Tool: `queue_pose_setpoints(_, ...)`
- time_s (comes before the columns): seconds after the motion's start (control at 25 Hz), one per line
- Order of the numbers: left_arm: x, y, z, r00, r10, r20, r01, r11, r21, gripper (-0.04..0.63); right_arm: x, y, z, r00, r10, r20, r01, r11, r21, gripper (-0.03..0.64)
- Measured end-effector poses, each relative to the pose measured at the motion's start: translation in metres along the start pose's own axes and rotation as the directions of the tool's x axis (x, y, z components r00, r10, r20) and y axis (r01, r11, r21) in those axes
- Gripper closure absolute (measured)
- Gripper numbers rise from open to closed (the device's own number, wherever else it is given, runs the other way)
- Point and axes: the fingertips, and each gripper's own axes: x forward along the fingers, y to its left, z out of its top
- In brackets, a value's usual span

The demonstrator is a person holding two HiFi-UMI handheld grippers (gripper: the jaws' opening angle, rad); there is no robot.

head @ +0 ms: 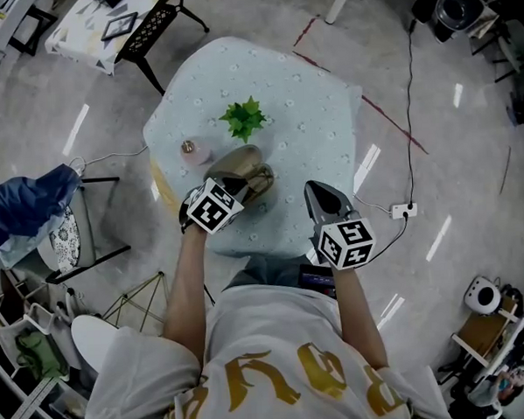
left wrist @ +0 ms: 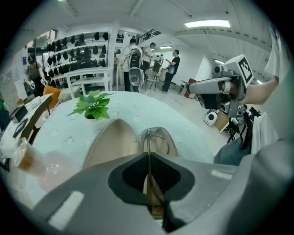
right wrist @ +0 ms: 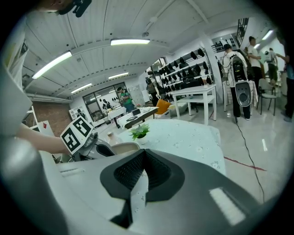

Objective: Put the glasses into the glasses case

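An open beige glasses case (head: 238, 160) (left wrist: 112, 140) lies on the round table (head: 315, 131), near its front edge. My left gripper (head: 241, 186) (left wrist: 148, 158) is shut on a temple arm of the clear-framed glasses (left wrist: 157, 140). The glasses hang just right of the case's lid, over its open half. My right gripper (head: 317, 193) (right wrist: 143, 156) hovers above the table's front right edge, apart from the case, shut with nothing in it. It also shows in the left gripper view as the right gripper (left wrist: 204, 87).
A small green plant (head: 244, 118) (left wrist: 94, 105) stands behind the case, and a small bottle (head: 193, 151) to its left. A chair with blue cloth (head: 34, 203) is on the left. A power strip (head: 404, 210) lies on the floor at right.
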Motion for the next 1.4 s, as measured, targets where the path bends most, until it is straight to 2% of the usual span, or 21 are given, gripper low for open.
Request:
queue_pose_setpoints(0.28,0.012,-0.007,-0.008,0.999,0.002,-0.044,-0.001,1.0,0.001,0.58,-0.004,-0.011,0.0,1.0,-0.026,0.007,0.026,0.999,0.019,0.594)
queue_pose_setpoints(0.64,0.021,-0.005,-0.012,0.988,0.107,-0.113,-0.102,0.993,0.051,0.578,-0.01,-0.013,-0.005,0.999,-0.038,0.009,0.037,0.999,0.024,0.594)
queue_pose_setpoints(0.92,0.02,-0.001,-0.011,0.982,0.139,-0.127,-0.132,0.989,0.061,0.567,-0.015,-0.011,-0.002,0.999,-0.041,0.026,0.041,0.999,0.019,0.594)
queue_pose_setpoints(1.08,0.017,0.0,-0.007,0.98,0.158,-0.117,-0.151,0.986,0.067,0.509,-0.021,-0.01,-0.003,0.998,-0.049,0.033,0.048,0.999,0.021,0.594)
queue_pose_setpoints(1.4,0.005,0.009,0.0,0.976,0.203,-0.079,-0.198,0.978,0.062,0.499,-0.029,-0.006,-0.004,0.997,-0.053,0.049,0.052,0.999,0.014,0.594)
